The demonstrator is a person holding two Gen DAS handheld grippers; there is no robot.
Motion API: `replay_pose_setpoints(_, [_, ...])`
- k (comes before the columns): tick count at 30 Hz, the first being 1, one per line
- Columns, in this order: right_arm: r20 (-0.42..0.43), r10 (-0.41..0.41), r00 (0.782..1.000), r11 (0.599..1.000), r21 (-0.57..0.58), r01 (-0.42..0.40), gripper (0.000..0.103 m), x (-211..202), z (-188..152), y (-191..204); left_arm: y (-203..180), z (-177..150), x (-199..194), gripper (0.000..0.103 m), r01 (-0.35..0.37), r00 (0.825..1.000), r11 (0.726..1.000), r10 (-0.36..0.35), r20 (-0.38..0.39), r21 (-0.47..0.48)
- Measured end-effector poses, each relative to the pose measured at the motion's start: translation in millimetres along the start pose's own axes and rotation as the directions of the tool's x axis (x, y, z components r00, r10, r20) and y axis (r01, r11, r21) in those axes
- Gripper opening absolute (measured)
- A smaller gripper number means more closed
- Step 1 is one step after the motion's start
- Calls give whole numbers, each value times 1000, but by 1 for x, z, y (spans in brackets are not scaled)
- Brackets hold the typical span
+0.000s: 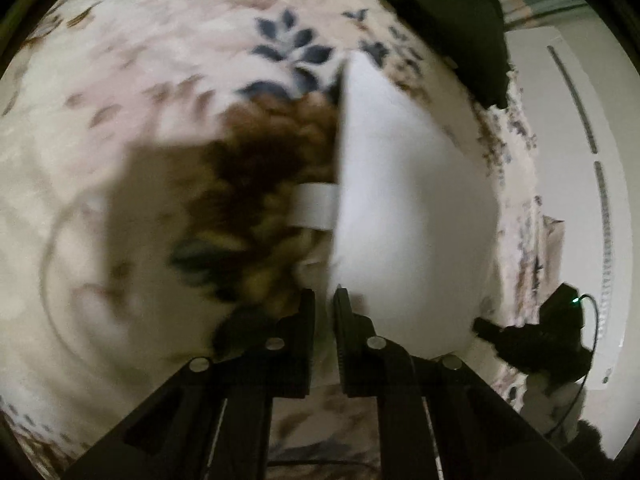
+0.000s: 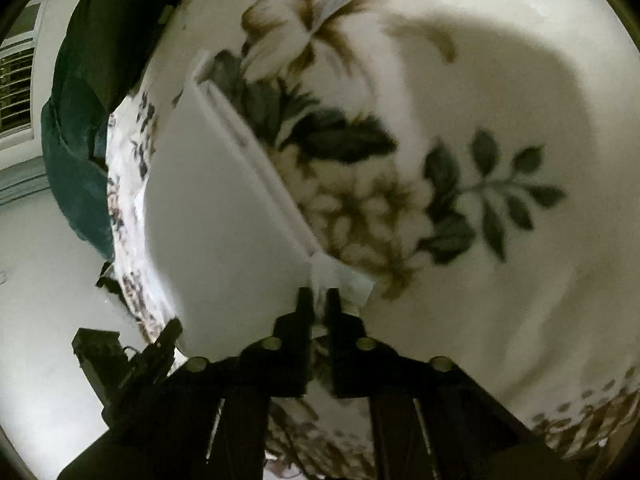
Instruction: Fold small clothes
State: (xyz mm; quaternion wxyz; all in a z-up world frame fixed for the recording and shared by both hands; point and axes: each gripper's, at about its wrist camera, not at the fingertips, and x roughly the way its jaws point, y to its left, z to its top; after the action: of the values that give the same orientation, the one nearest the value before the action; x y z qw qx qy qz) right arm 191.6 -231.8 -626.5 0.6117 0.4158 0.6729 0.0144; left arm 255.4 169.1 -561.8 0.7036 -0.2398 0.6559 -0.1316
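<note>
You've got the white garment (image 1: 412,208) off the bed (image 1: 120,80), pinched at one edge by each tool. Left tool (image 1: 324,300): jaws nearly closed on the cloth's near edge, cloth rising to the right of the fingers. Right tool (image 2: 318,298): jaws close together, clamped on a corner by the waistband or strap (image 2: 256,148). The cloth looks doubled along that hem, so I'd judge one fold is in or being made; motion blur makes that uncertain. Left to do: lay it flat on the floral bedspread (image 2: 500,100), finish the fold, release. Dark fabric (image 1: 448,20) sits at the bed's edge, untouched.
</note>
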Motion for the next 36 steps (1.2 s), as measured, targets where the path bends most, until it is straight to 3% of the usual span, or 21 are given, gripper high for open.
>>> replay_pose_setpoints(5, [-33,-81,996,996,-43,79,4,0,9,-9,23,-2,-11,13,2,1000,996,-5,-28,-86])
replay_pose_setpoints(7, [-51,-43,998,999,-16,42,6,-2,15,-14,29,2,-15,30,49,999,990,-50,-6,-134])
replay_pose_setpoints(8, [-51,-8,999,1000,-7,7,13,-6,19,-17,31,5,-17,37,74,997,986,-73,12,-152])
replay_pose_setpoints(9, [-46,19,999,1000,-3,-19,27,-9,22,-17,33,10,-16,51,107,994,980,-103,32,-170])
replay_pose_setpoints(10, [-38,42,998,999,-1,-43,43,-11,25,-17,33,13,-14,56,134,991,974,-128,46,-183])
replay_pose_setpoints(13, [-29,133,991,991,1,-133,54,-14,37,-14,27,33,7,56,238,971,949,-231,57,-207])
replay_pose_setpoints(15, [-57,194,979,981,-16,-195,60,-7,46,-7,18,44,25,56,262,965,944,-260,34,-200])
replay_pose_setpoints(18, [-135,263,955,962,-39,-271,67,19,58,6,0,56,48,56,250,967,956,-253,-3,-155])
replay_pose_setpoints(22, [-199,266,943,954,-82,-287,69,54,69,23,-29,63,55,54,214,976,976,-215,-21,-34])
replay_pose_setpoints(24, [-206,281,937,946,-102,-307,69,63,72,34,-37,63,53,49,185,983,983,-185,-10,10])
replay_pose_setpoints(25, [-208,283,936,944,-111,-310,66,64,73,37,-40,62,52,33,181,983,983,-181,-4,27])
replay_pose_setpoints(26, [-202,280,939,943,-126,-308,59,65,73,42,-41,62,51,27,179,984,983,-179,-5,34])
replay_pose_setpoints(27, [-187,263,946,945,-148,-292,35,62,72,43,-43,62,49,20,176,984,984,-175,-7,40])
replay_pose_setpoints(28, [-181,252,951,947,-158,-281,17,61,72,46,-46,62,47,17,169,986,984,-169,-6,50])
replay_pose_setpoints(36, [-104,237,966,947,-197,-253,11,26,63,80,-87,68,4,16,112,992,988,-118,52,110])
